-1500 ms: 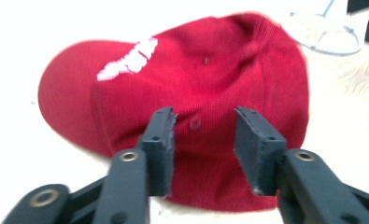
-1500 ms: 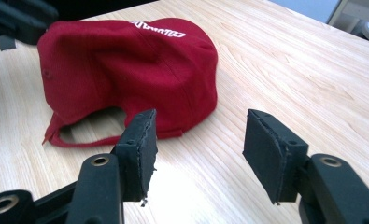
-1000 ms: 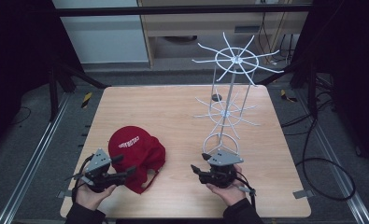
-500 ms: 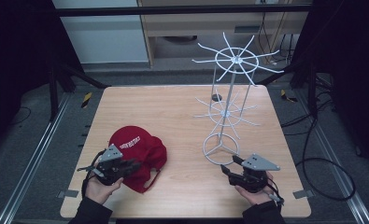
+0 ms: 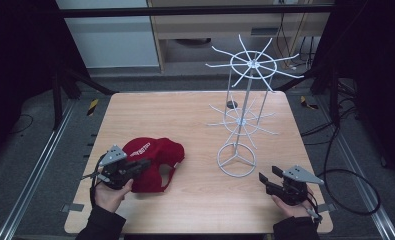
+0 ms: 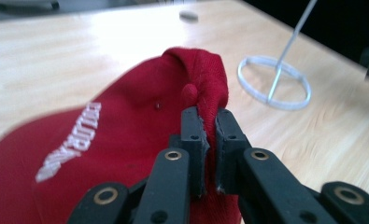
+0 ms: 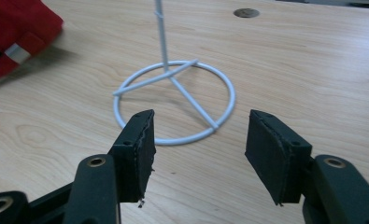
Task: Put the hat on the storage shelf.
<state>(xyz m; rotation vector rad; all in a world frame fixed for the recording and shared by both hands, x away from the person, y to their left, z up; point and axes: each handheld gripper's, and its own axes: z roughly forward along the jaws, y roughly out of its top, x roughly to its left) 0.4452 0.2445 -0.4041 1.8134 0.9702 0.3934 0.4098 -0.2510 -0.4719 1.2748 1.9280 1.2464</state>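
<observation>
A red cap point(image 5: 155, 155) with white lettering lies at the table's front left. My left gripper point(image 5: 143, 164) is shut on a raised fold of its fabric; in the left gripper view the jaws point(image 6: 209, 128) pinch the cloth just below the crown button of the cap point(image 6: 107, 135). A white wire rack point(image 5: 245, 95) stands right of centre on a ring base point(image 5: 236, 160). My right gripper point(image 5: 265, 179) hovers near the front right corner, open and holding nothing. The right gripper view has the open gripper point(image 7: 198, 140) facing the ring base point(image 7: 191, 105), with the cap point(image 7: 14, 32) at upper left.
A small dark round disc point(image 5: 231, 104) sits on the wooden table point(image 5: 185, 115) behind the rack. The rack's upper spokes point(image 5: 252, 64) spread wide overhead. Metal rails and cables run along the floor on both sides of the table.
My right gripper has moved right, from in front of the rack base to the front right corner. My left gripper has edged in onto the cap.
</observation>
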